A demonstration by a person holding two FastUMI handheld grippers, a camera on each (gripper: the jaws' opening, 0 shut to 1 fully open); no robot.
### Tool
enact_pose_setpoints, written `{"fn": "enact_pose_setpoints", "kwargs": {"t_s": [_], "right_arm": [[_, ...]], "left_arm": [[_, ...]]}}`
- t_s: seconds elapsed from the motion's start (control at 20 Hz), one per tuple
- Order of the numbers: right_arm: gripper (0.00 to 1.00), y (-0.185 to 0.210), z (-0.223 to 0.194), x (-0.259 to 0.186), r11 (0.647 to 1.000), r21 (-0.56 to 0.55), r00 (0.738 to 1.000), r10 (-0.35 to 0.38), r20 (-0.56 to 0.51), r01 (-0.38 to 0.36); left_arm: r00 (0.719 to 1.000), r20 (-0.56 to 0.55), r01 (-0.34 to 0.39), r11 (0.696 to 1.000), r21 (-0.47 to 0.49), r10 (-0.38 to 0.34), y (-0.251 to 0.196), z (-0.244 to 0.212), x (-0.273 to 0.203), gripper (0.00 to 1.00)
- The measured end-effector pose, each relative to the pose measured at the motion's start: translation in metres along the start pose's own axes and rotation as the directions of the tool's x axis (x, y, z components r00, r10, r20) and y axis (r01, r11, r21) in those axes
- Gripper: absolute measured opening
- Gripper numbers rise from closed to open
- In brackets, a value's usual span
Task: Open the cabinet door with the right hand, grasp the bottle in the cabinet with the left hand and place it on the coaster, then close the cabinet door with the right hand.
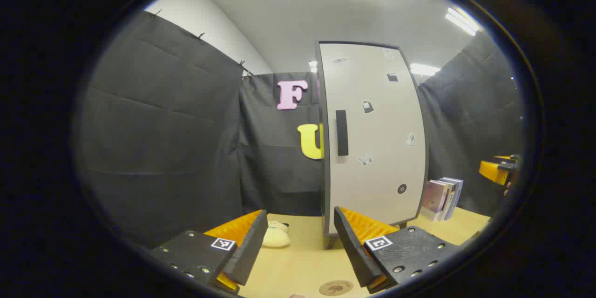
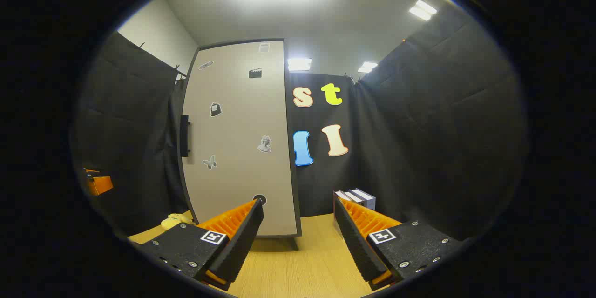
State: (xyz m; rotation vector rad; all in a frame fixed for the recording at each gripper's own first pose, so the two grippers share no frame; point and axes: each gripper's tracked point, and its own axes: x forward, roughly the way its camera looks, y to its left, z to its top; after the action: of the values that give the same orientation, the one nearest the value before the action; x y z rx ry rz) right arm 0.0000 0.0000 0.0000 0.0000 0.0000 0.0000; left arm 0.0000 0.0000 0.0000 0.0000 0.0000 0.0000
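Right gripper view puts the cabinet (image 2: pixel 237 139) ahead of you and a little to the left, door flat shut, with its dark upright handle (image 2: pixel 185 136) on the far left edge of the door. Your right gripper (image 2: pixel 298 233) is spread wide and holds nothing; it is well short of the door. The left gripper (image 1: pixel 300 242) is likewise wide open and empty.

The step in hand looks like the first one: opening the door. Swing your right gripper left toward the handle, and turn it so the two fingers sit either side of the upright bar before you close. Grip near the middle of the bar, then pull along the door's arc, not straight back; the hinge is probably on the side away from the handle.

You cannot see the bottle; by the task it is inside, behind the door. In the left gripper view the coaster (image 1: pixel 336 287) lies on the table (image 1: pixel 298 256) just below the fingers, in front of the cabinet. Keep your left gripper clear of the door's swing. The books (image 1: pixel 442 198) beside the cabinet and the soft cream toy (image 1: pixel 275 235) should not interfere.
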Motion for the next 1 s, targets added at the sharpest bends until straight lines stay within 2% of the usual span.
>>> {"fn": "enact_pose_setpoints", "kwargs": {"t_s": [0.35,0.45,0.5,0.55,0.6,0.7,1.0], "right_arm": [[0.95,0.002,-0.004,0.004,1.000,0.006,1.000,0.005,-0.009,-0.005],[0.95,0.000,-0.004,0.005,1.000,0.003,1.000,-0.001,-0.008,0.001],[0.95,-0.001,-0.004,0.006,1.000,0.001,1.000,-0.002,-0.010,0.002],[0.95,0.000,-0.005,0.006,1.000,-0.001,1.000,-0.003,-0.011,0.003],[0.95,-0.001,-0.004,0.008,1.000,-0.002,1.000,-0.007,-0.010,0.007],[0.95,0.000,-0.003,0.008,1.000,0.002,1.000,-0.008,-0.010,0.008],[0.95,0.006,-0.001,0.013,1.000,-0.005,1.000,-0.002,-0.006,0.002]], "left_arm": [[0.999,-0.041,-0.033,0.997,-0.076,0.030,0.011,-0.010,0.006,0.85],[0.999,-0.034,-0.040,0.997,-0.070,0.038,0.015,-0.008,0.007,0.85],[0.999,-0.029,-0.044,0.997,-0.065,0.042,0.017,-0.007,0.008,0.89],[0.999,-0.022,-0.044,0.997,-0.059,0.043,0.017,-0.005,0.009,0.85],[0.999,-0.013,-0.042,0.998,-0.052,0.041,0.016,-0.002,0.010,0.89],[0.999,-0.003,-0.034,0.999,-0.034,0.034,0.014,0.000,0.011,0.85],[1.000,-0.006,-0.030,0.999,-0.027,0.030,0.016,-0.002,0.010,0.86]]}}
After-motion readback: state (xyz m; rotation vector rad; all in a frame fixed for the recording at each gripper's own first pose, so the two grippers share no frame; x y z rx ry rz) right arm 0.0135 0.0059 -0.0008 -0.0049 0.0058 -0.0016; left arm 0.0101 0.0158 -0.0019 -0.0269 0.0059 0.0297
